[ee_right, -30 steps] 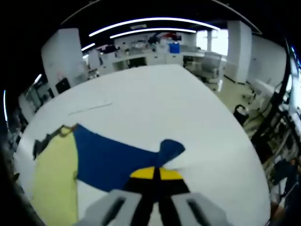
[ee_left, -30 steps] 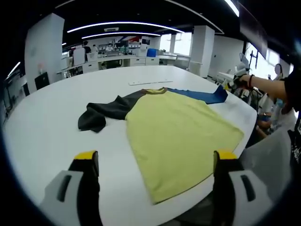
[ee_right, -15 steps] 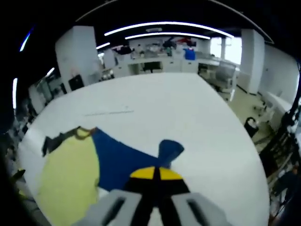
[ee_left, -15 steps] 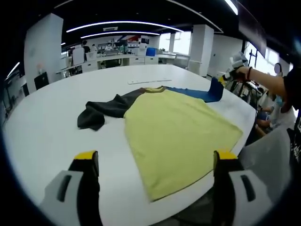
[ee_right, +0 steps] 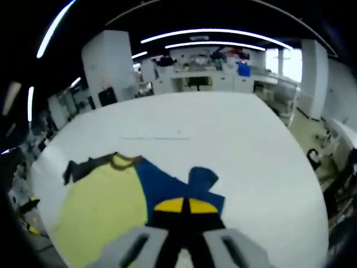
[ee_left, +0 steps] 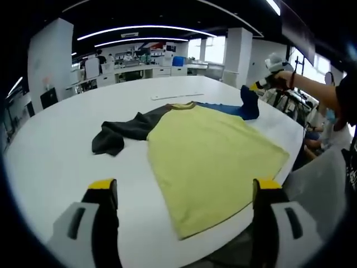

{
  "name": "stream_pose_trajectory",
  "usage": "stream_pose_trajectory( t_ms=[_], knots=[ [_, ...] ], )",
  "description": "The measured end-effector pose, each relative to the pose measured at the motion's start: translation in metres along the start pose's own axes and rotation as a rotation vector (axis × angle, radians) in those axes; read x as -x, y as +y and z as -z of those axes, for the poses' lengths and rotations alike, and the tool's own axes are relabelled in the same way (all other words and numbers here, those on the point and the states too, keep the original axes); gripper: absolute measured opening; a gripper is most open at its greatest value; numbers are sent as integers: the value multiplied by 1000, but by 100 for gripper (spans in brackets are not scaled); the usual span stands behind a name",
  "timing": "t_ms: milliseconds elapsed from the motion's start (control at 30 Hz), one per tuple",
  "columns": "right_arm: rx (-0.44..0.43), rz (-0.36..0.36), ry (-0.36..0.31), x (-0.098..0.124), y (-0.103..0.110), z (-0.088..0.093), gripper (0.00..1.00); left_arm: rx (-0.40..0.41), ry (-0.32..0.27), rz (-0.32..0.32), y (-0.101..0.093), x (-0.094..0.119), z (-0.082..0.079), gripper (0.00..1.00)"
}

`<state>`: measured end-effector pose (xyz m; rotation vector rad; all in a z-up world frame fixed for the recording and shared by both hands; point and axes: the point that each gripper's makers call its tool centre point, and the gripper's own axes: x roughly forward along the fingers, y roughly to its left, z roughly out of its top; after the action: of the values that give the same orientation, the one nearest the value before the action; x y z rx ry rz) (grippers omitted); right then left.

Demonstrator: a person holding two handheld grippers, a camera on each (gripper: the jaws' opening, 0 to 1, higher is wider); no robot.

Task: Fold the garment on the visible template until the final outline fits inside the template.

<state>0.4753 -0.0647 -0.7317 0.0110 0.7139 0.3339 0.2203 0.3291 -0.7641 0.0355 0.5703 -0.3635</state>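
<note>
One blue sleeve (ee_right: 202, 180) is pinched in the closed right hand-held gripper (ee_right: 185, 205), so carry it level over the yellow garment (ee_left: 212, 156) on the white worktop (ee_left: 56, 151), while the left hand-held gripper (ee_left: 181, 192) waits wide open near the hem.

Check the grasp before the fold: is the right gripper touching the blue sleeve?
Touching. In the right gripper view the right gripper has its jaws shut on the blue sleeve, whose cuff sticks up past the tips.
</note>
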Motion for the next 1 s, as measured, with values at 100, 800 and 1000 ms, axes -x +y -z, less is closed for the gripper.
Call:
stream_pose_trajectory(
  t_ms=[100,800,1000],
  knots=[
    [9,-22,-1,-8,6,-7,0,1,1,7,-2,-1,1,99],
    [57,-139,-11,-22,79,-26,0,-25,14,27,-13,-6,-1,98],
    [52,-170,-11,-27,98,-28,0,-29,21,33,-15,-7,0,99]
  ],
)
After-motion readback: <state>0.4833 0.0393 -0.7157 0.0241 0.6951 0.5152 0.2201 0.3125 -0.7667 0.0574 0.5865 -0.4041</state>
